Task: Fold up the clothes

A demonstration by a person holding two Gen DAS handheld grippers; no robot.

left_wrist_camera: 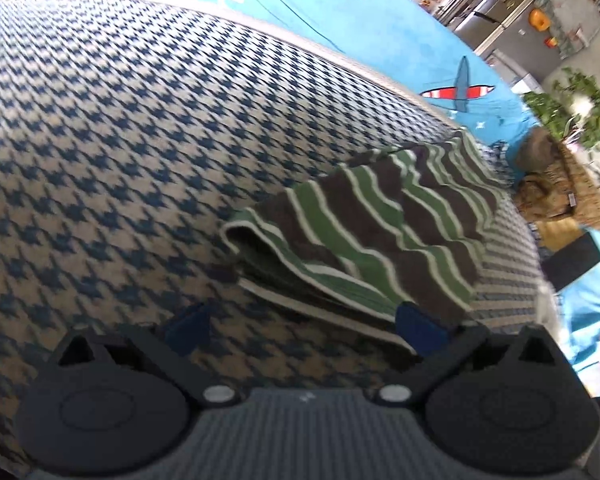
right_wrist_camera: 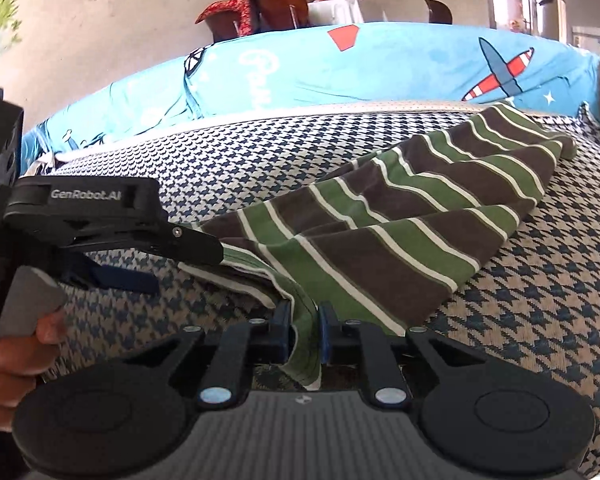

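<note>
Right gripper (right_wrist_camera: 303, 334) is clamped on a fold of the striped garment (right_wrist_camera: 400, 220), its two blue pads pressed together with green cloth pinched between them and a strip hanging down toward the camera. Ahead of it and to its right, the rest of the garment, brown and green with thin white stripes, lies in loose folds on the houndstooth cover (right_wrist_camera: 540, 280). To its left sits the left gripper (left_wrist_camera: 304, 330), with a person's hand (right_wrist_camera: 16, 356) on its grey handle. Seen from its own camera, the left gripper's blue pads stand wide apart and hold nothing; the right pad sits at the near hem of the folded garment, though contact cannot be told through the blur, and the left pad is over bare houndstooth. Beyond the cover, a blue sheet printed with airplanes (right_wrist_camera: 380, 68) runs across.
</note>
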